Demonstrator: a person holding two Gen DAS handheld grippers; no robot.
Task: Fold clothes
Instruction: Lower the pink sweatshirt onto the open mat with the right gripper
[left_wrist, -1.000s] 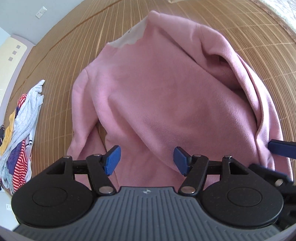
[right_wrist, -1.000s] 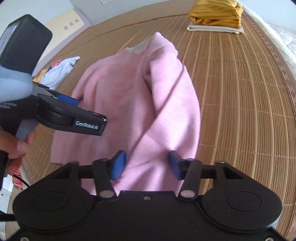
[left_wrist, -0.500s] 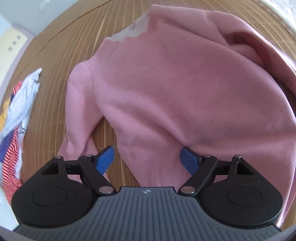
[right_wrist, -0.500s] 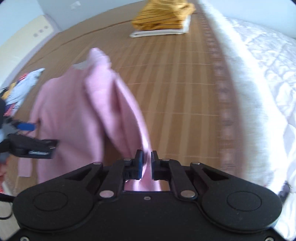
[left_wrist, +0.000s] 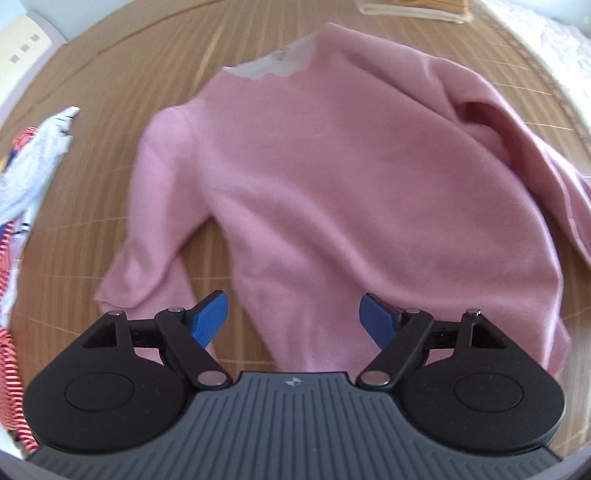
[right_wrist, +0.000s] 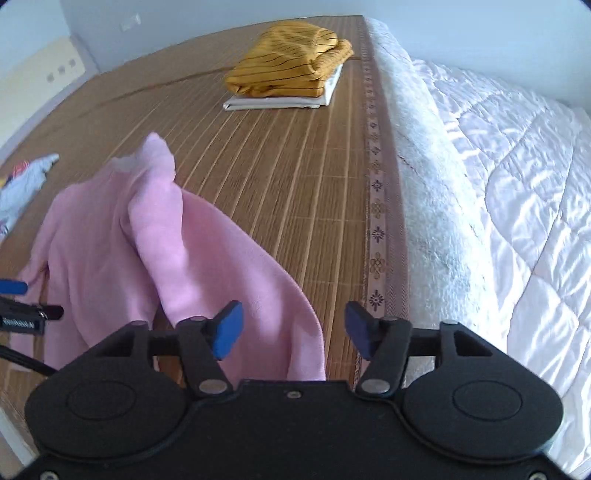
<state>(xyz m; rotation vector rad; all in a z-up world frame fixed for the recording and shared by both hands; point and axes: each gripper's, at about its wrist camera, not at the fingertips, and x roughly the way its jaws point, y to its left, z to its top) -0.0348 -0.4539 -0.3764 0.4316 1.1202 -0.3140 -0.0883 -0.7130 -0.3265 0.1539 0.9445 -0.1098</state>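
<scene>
Spreading its jaws, the right gripper (right_wrist: 291, 328) is letting go above the soft pink fleece sweater's (left_wrist: 354, 192) right sleeve on the brown bamboo mat (right_wrist: 295, 166), while the left gripper (left_wrist: 293, 321) is hovering wide apart over the hem, so smoothing that rumpled sleeve flat comes first.

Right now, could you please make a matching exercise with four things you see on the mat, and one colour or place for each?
Column 1:
1. sweater
2. folded striped garment
3. folded cloth
4. heap of unfolded clothes

Column 2:
A. white, under another folded garment
B. pink, spread on the mat
C. at the left edge of the mat
D. mustard yellow, on top of the stack

Pairs: 1-B, 2-D, 3-A, 4-C
</scene>
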